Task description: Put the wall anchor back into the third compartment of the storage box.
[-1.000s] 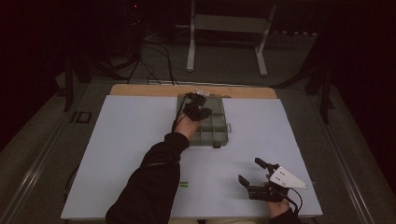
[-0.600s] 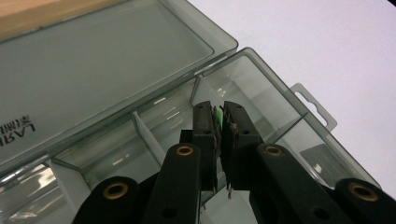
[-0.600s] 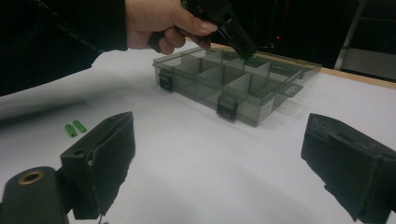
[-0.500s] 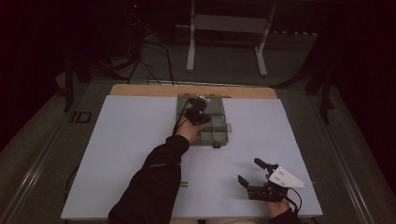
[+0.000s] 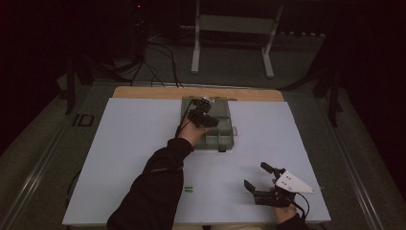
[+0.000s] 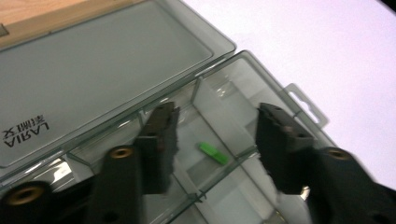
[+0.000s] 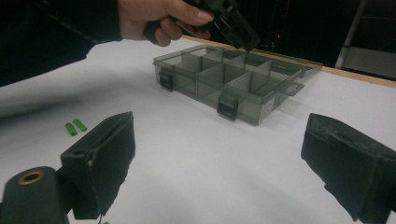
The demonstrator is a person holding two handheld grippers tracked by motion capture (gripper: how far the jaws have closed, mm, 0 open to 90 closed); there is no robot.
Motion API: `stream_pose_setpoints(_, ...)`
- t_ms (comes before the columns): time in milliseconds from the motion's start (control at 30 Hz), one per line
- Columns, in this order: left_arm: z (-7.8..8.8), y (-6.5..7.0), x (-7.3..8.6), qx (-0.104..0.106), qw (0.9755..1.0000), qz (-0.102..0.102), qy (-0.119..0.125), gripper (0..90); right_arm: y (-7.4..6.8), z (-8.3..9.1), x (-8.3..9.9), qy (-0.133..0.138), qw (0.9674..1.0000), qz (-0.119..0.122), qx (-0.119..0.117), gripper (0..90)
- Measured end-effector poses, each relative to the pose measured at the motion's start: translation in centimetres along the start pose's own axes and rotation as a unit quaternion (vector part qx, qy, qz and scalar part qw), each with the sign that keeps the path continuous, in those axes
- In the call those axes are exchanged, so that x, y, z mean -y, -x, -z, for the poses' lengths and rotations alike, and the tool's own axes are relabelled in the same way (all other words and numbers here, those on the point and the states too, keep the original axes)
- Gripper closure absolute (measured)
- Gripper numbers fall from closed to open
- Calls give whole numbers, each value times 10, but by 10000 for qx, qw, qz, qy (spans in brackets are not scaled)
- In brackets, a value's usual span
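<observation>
The left claw [image 6: 212,140] is hovering over the far compartments of the clear organizer box [image 5: 218,136], and its jaws have just been opening: they are standing apart now with nothing pressed between them, while one small green piece [image 6: 214,152] is lying loose on the floor of the compartment right under them. By the look of it, that piece is freshly delivered, so one placement is done. The box is sitting at the far middle of the desk [image 5: 119,158], its lid [image 6: 93,84] folded back flat toward the far edge. Two more green pieces [image 5: 188,189] are lying side by side on the white sheet near the person's left sleeve, well apart from the box, and they are probably what is left to carry over. The right claw [image 5: 262,181] is waiting at the near right of the desk, released and wide, gripping nothing. Counted: three green pieces in all, one in the box and two outside; one box with its one lid; two claws.
</observation>
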State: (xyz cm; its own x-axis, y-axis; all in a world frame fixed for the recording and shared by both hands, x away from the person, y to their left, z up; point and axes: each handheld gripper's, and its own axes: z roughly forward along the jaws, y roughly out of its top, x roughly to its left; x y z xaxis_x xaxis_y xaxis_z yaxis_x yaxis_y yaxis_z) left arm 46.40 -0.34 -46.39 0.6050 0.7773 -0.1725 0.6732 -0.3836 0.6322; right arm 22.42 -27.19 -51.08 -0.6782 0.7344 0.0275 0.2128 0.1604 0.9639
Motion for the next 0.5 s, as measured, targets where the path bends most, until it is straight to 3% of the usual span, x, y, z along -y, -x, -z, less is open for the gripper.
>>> stream_pose_setpoints(33,2,0,0,22,10000,-5,16,329,0,0,0,-9,10000,5,1,98)
stream_pose_setpoints(67,3,0,0,38,10000,-11,18,329,0,0,0,-9,10000,5,1,98)
stream_pose_setpoints(167,7,2,0,65,9999,-85,-26,130,-1,-1,0,-14,10000,11,2,98)
stream_pose_setpoints(333,16,5,2,126,9994,-298,-93,62,-1,-1,0,-29,10000,11,6,99)
stream_pose_setpoints(500,29,4,5,173,9994,-304,-64,25,-1,-1,0,-29,10000,33,19,98)
